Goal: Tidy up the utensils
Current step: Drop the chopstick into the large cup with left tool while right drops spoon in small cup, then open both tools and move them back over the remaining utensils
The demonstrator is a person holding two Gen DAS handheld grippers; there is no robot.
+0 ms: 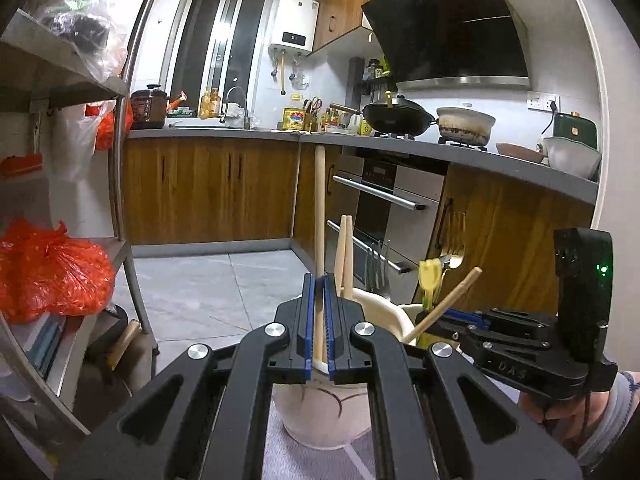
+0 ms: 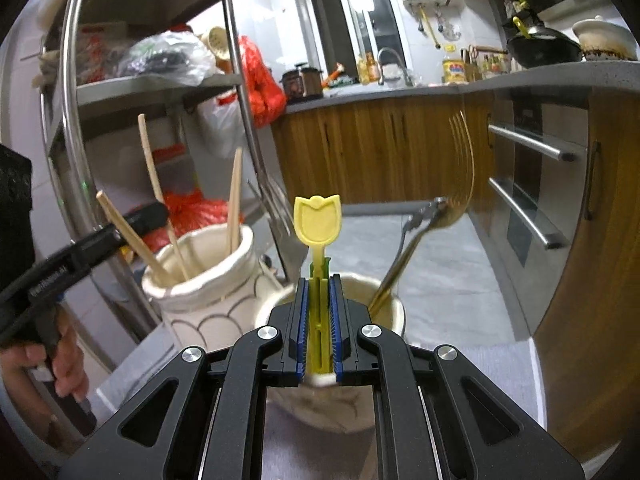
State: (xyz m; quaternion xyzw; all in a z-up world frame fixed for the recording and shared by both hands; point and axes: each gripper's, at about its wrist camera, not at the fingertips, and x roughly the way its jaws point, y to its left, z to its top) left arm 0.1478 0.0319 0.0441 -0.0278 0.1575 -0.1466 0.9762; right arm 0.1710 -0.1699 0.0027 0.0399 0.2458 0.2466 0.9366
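My left gripper (image 1: 319, 280) is shut on a long pale wooden chopstick (image 1: 319, 216) that stands upright in a cream ceramic jar (image 1: 320, 420) right below it. Two more chopsticks (image 1: 345, 252) lean in that jar (image 2: 208, 280), and another (image 1: 448, 304) tilts right. My right gripper (image 2: 319, 280) is shut on a yellow tulip-topped plastic utensil (image 2: 317, 220) over a second cream jar (image 2: 384, 308). A gold fork (image 2: 460, 184) with a metal utensil (image 2: 416, 220) leans in that second jar. The right gripper also shows in the left wrist view (image 1: 452, 316).
A steel rack (image 1: 120, 160) with red bags (image 1: 52, 276) stands at the left. Wooden cabinets (image 1: 208, 188), an oven (image 1: 384, 208) and a grey countertop (image 1: 400, 148) with a wok and pots lie ahead. The jars stand on a pale cloth (image 1: 280, 456).
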